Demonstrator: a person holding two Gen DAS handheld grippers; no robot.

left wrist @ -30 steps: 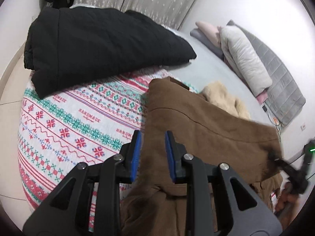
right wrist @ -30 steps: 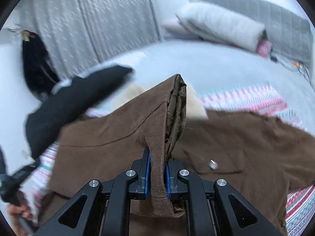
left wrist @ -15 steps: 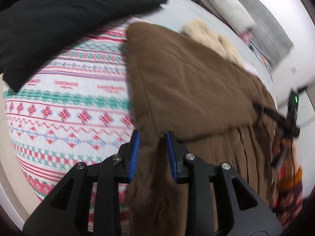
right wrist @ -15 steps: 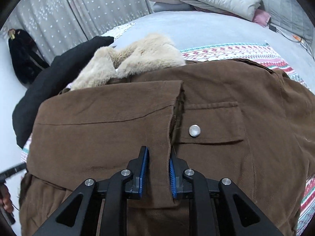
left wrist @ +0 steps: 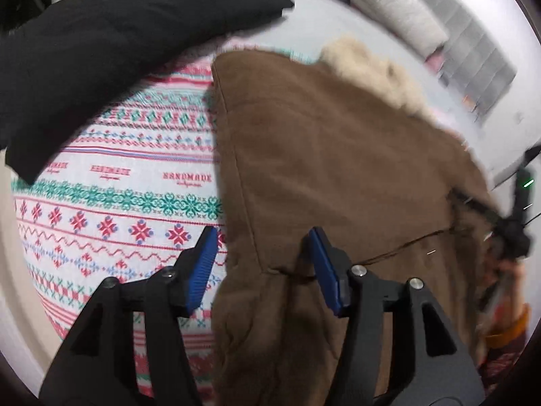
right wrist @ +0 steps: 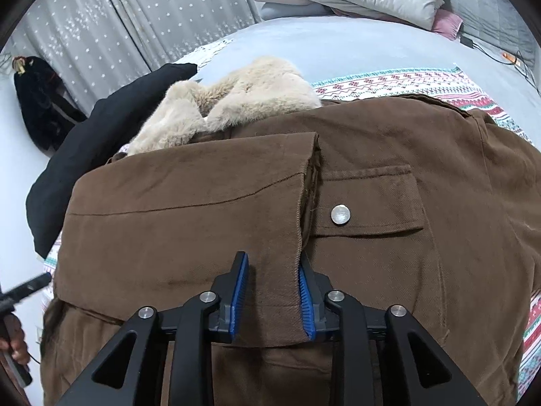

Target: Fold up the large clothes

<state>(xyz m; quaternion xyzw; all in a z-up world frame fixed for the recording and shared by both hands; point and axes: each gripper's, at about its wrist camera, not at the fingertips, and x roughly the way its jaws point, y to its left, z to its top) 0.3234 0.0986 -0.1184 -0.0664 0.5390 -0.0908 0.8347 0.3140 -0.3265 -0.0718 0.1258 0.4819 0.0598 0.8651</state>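
Thick brown corduroy jacket [right wrist: 189, 223] drapes heavy and limp; grip doubled seams, since left gripper [left wrist: 262, 264] and right gripper [right wrist: 272, 287] gape, holding nothing.

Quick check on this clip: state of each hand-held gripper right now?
Left hand-held gripper: open, jaws wide over the brown jacket, holding nothing.
Right hand-held gripper: open, jaws apart around the jacket's folded panel, not clamping it.
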